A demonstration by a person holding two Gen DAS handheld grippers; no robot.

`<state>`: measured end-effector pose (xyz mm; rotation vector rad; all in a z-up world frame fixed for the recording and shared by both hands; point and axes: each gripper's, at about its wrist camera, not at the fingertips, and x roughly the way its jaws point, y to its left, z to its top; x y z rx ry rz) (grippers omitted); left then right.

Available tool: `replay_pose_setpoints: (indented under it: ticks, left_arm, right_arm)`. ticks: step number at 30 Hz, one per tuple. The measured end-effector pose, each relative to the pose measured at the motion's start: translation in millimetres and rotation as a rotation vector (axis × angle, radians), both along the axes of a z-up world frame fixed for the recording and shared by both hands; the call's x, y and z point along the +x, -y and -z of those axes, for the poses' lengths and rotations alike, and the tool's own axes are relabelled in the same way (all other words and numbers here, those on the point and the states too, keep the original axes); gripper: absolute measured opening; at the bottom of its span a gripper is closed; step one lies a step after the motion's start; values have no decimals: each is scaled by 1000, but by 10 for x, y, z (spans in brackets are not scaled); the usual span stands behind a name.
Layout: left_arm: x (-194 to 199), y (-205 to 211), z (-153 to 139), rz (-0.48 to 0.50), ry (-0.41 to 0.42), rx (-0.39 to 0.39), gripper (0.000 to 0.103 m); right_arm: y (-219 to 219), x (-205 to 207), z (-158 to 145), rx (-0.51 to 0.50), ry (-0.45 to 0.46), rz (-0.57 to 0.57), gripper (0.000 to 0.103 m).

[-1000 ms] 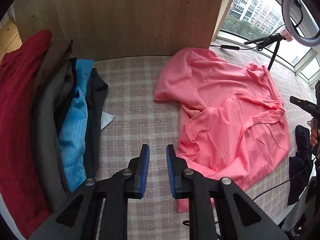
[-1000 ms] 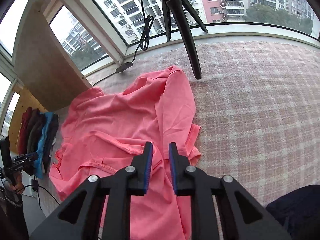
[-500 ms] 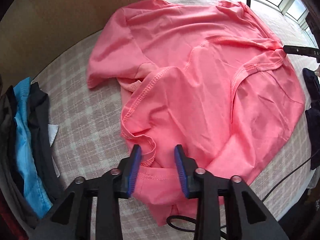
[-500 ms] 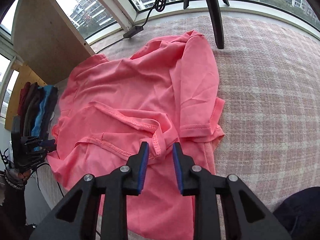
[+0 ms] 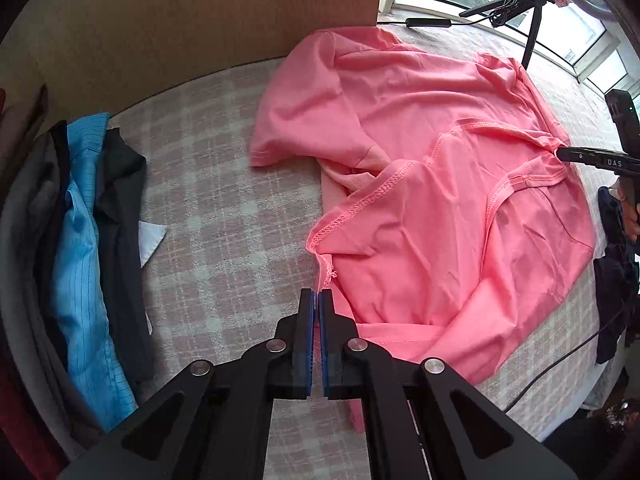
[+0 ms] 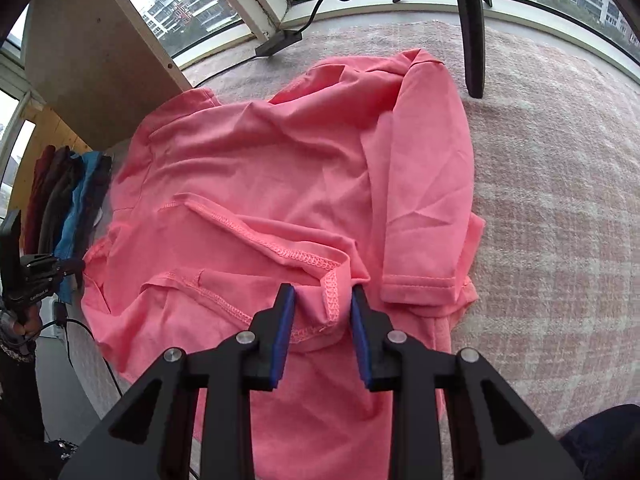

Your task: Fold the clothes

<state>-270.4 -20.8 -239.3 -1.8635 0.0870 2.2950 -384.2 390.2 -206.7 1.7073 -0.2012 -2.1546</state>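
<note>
A pink T-shirt [image 5: 432,184] lies crumpled, inside out, on a checked pink and white cloth [image 5: 224,216]. It also shows in the right wrist view [image 6: 280,184]. My left gripper [image 5: 318,300] is shut on the stitched edge of the shirt at its near left corner. My right gripper [image 6: 323,304] is open, its jaws on either side of a raised fold of stitched hem [image 6: 332,292] at the shirt's opposite side. The right gripper also shows in the left wrist view [image 5: 560,154], at the shirt's right edge.
A stack of folded clothes, blue [image 5: 80,256], grey, black and red, lies at the left. A wooden panel [image 5: 192,12] stands behind. A tripod leg [image 6: 472,28] and a cable [image 6: 280,42] are by the window. Dark clothing [image 5: 616,280] lies at the right.
My left gripper has shut on the shirt's edge and drawn back to the left with it. My right gripper has opened wider and come around the raised hem fold.
</note>
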Motion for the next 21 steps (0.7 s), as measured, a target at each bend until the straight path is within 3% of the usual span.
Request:
replay_pose_setpoints:
  ticks: [3, 8, 10, 11, 15, 21]
  left_arm:
    - [35, -98, 12, 60, 2, -38, 34]
    - [-67, -185, 147, 105, 19, -105, 39]
    - [-117, -189, 248, 111, 28, -111, 25]
    - [-135, -186, 302, 115, 39, -118, 0]
    - [-79, -129, 248, 120, 21, -141, 1]
    - [429, 222, -534, 82, -96, -143, 1]
  right_arm:
    - [-2, -7, -1, 11, 2, -9, 14]
    - [65, -53, 62, 26, 21, -20, 14]
    - [101, -67, 95, 36, 23, -28, 13]
    - [120, -63, 101, 48, 17, -34, 8]
    - [112, 54, -87, 83, -33, -43, 4]
    - [-115, 667, -990, 109, -179, -2, 4]
